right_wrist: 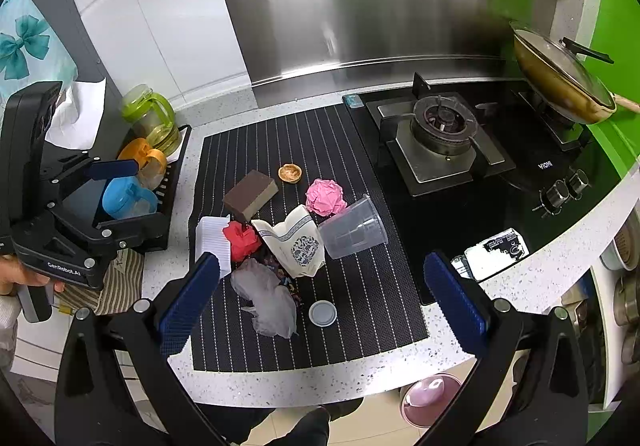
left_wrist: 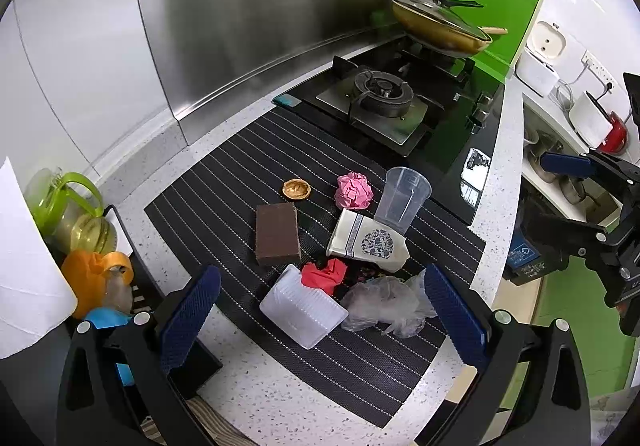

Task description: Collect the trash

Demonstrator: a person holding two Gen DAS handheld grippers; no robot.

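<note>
Both hand-held grippers — left [left_wrist: 322, 306], right [right_wrist: 322, 300] — spread wide, empty; dark scrap [right_wrist: 276, 264] under clear bag [right_wrist: 266, 296] half-hidden, unidentifiable.

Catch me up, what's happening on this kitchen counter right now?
A person holds two grippers above a striped mat strewn with trash. The left gripper and right gripper are both open and hold nothing. On the mat lie a tipped clear cup, a pink paper ball, a red paper ball, a crumpled plastic bag and a brown sponge. Nothing looks collected yet.
</note>
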